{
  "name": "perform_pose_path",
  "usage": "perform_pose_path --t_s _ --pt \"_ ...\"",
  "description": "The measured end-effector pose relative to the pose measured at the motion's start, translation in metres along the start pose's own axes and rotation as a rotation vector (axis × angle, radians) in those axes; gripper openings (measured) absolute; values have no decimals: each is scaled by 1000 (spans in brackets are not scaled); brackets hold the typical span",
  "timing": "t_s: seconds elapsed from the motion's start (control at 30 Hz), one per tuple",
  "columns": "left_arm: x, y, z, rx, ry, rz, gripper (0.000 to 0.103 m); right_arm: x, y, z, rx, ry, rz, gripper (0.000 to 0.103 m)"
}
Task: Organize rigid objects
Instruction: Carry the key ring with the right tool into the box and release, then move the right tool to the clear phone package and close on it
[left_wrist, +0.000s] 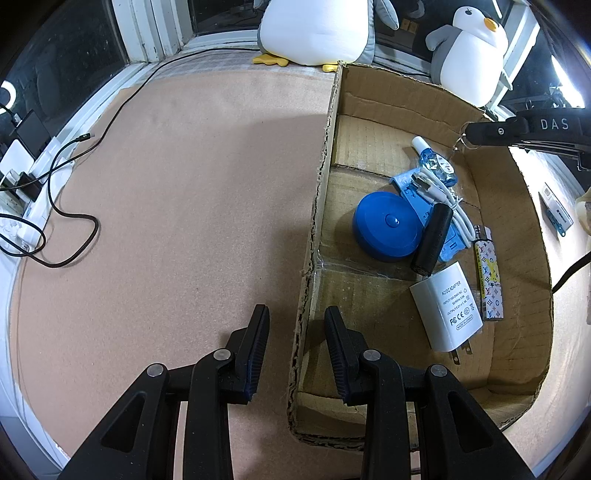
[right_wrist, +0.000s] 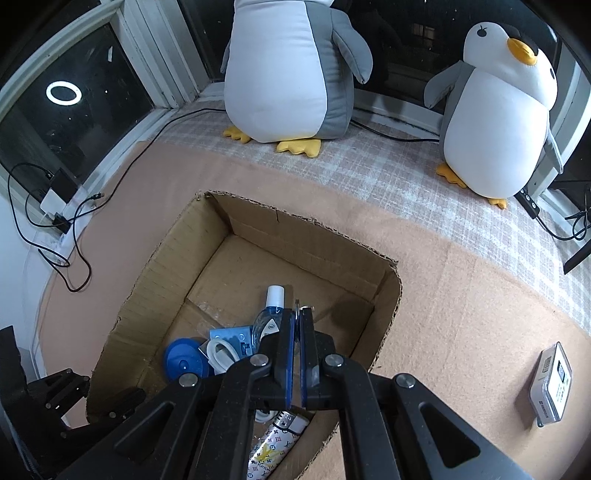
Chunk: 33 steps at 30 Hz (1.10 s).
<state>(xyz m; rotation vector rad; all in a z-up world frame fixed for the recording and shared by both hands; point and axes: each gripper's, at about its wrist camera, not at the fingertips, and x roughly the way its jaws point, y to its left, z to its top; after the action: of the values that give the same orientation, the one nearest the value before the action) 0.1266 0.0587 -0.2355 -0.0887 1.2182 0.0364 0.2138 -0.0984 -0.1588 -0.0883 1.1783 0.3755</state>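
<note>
An open cardboard box (left_wrist: 513, 236) (right_wrist: 310, 236) lies on the tan mat. Inside are a blue round disc (left_wrist: 388, 230) (right_wrist: 184, 363), a black cylinder (left_wrist: 432, 240), a white power adapter (left_wrist: 447, 306), a patterned lighter (left_wrist: 489, 280) (right_wrist: 275, 443), a white cable (left_wrist: 439, 188), a blue card and a small blue bottle (right_wrist: 273, 306). My left gripper (left_wrist: 297, 310) straddles the box's left wall, jaws apart, pads clear of the cardboard. My right gripper (right_wrist: 297, 313) (left_wrist: 467, 131) hangs over the box's far right side, shut on a thin metal key ring (right_wrist: 297, 303) (left_wrist: 466, 142).
A small white device (right_wrist: 552, 387) (left_wrist: 556, 212) lies on the mat right of the box. Two penguin plush toys (right_wrist: 288, 74) (right_wrist: 495, 122) stand by the window at the back. Black cables (left_wrist: 62, 218) and chargers run along the left edge.
</note>
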Motion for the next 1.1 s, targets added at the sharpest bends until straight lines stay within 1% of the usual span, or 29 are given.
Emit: perform_pose_path --t_s 0.07,0.1,0.13,0.17,0.2,0.23,0.43,0.57,0.67,0.87,0.97,1.07,1.1 --pt "0 0 0 0 0 0 34 0 1 0 -7 1 5 3" --pt "0 0 0 0 0 0 34 0 2 0 -11 5 10 7" --pt "0 0 0 0 0 -1 34 0 3 0 -15 9 17 20" --pt "0 0 0 -1 0 -2 34 0 3 0 -15 5 17 31" --pt "0 0 0 -1 0 -2 34 -1 4 0 -15 -1 15 52" --pt "0 0 0 -1 0 -3 34 -3 5 0 -18 -13 18 63" --pt "0 1 0 -2 0 -4 34 -17 4 -3 -3 -35 39 64" --pt "-1 0 0 -1 0 -3 34 -42 -16 -9 45 -79 65 64" --pt "-1 0 -1 1 0 -1 34 -62 -46 -16 106 -101 77 64" --pt "0 0 0 4 2 5 34 -90 -130 -37 274 -129 30 64" --pt "-1 0 0 5 4 8 34 -95 -176 -48 380 -134 28 64" --pt "0 -2 1 8 5 14 34 -90 -218 -55 477 -122 34 63" --pt "0 -2 1 9 5 15 34 -87 -231 -58 512 -119 36 60"
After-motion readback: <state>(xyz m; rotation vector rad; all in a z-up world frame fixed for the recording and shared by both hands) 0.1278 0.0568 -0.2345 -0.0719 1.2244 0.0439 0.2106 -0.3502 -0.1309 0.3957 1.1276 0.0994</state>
